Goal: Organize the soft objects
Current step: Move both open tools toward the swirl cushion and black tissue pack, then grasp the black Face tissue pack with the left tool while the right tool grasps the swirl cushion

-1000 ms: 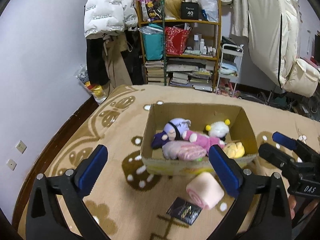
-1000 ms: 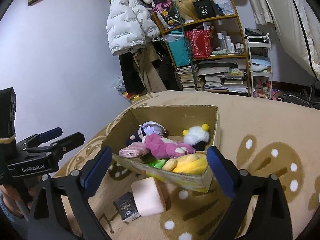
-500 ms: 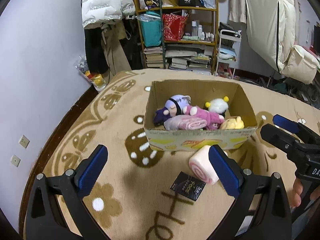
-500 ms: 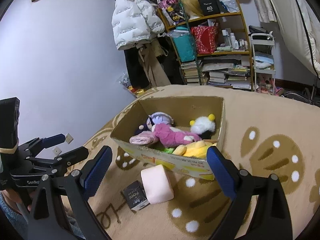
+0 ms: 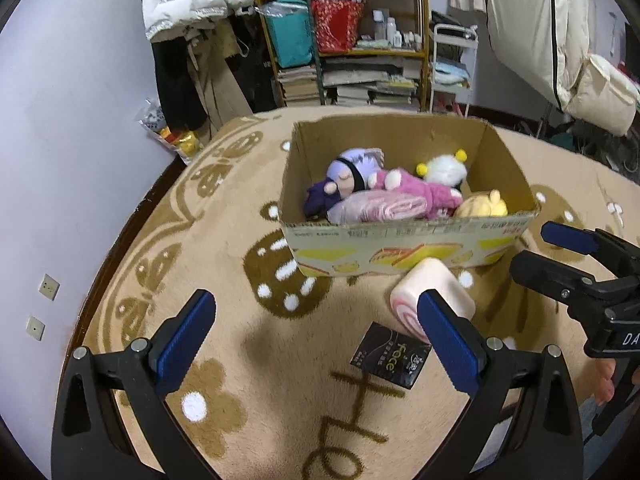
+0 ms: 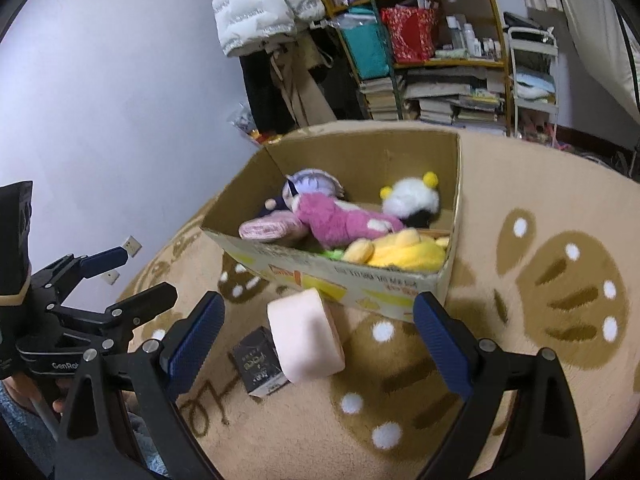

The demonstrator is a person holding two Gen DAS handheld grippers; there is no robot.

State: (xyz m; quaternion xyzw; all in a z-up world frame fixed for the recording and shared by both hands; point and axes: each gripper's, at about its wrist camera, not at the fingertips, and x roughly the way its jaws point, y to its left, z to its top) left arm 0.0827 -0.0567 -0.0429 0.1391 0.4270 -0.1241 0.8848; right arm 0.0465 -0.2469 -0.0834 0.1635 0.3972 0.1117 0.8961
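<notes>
The cardboard box [image 5: 404, 248], frame centre, already holds several plush toys [image 5: 384, 192]. One pink roll cushion [image 6: 304, 336] remains on the rug, touching the box front. Left gripper [image 5: 316, 344] and right gripper [image 6: 320, 340] fingers are spread, empty. Loading appears nearly complete.

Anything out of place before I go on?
Yes. The pink swiss-roll plush lies on the rug against the front wall of the cardboard box, while the other plush toys are inside. A small black packet lies beside it, not a soft thing. Both grippers are open and hold nothing.
</notes>
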